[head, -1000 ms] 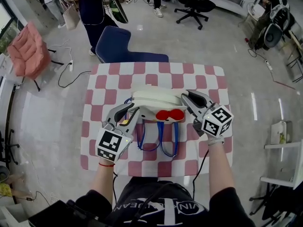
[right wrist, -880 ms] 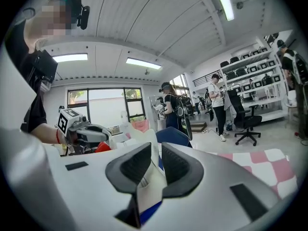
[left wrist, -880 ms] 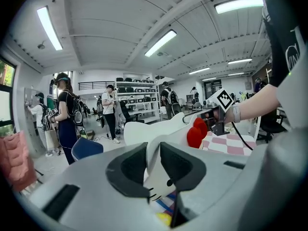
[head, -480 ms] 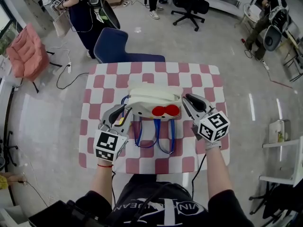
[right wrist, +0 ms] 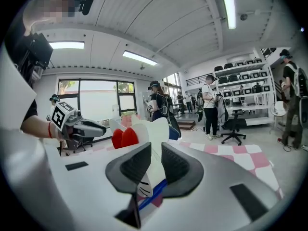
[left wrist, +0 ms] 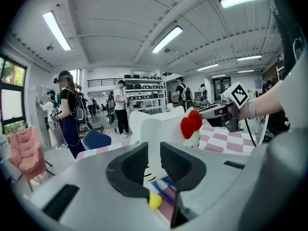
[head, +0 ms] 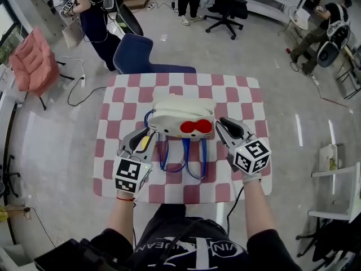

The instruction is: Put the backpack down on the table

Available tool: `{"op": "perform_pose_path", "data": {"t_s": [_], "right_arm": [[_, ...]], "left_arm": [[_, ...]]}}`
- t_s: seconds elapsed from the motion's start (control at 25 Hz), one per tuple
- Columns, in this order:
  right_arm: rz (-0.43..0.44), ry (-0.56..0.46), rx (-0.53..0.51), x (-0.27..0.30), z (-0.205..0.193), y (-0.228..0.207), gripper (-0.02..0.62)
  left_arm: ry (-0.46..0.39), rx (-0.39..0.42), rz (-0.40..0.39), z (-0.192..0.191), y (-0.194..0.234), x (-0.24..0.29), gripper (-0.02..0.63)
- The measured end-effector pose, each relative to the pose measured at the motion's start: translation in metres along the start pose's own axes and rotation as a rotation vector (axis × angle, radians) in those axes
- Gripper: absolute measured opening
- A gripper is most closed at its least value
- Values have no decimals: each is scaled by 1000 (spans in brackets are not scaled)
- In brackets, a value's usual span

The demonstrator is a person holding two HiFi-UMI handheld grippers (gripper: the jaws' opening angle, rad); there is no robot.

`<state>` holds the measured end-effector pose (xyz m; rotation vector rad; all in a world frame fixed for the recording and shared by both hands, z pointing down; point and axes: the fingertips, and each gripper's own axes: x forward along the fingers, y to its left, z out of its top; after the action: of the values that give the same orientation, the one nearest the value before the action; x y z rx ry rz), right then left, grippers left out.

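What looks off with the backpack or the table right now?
Nothing stands out. The backpack sits level on the checkered table, its blue straps lying loose toward the person, with the left gripper and right gripper at its sides.

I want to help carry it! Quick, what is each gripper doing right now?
Left gripper: closed on the side of the backpack.
Right gripper: closed on the backpack's other side.
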<state>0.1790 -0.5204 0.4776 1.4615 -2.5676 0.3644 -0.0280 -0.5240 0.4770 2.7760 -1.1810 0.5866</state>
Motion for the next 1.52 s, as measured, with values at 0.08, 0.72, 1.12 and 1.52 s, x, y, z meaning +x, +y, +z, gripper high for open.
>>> {"op": "perform_pose_path", "data": {"t_s": [0.08, 0.72, 1.12, 1.52], "right_arm": [[-2, -3, 6, -4, 0, 3, 44], [89, 5, 13, -21, -8, 66, 9], [174, 3, 37, -29, -9, 113, 0], [203, 2, 39, -43, -16, 146, 0]], "left_arm": [[0, -3, -5, 0, -5, -3, 61], [7, -28, -51, -7, -47, -15, 61], [-10, -30, -50, -10, -70, -37, 31], [-44, -130, -23, -14, -82, -60, 6]]}}
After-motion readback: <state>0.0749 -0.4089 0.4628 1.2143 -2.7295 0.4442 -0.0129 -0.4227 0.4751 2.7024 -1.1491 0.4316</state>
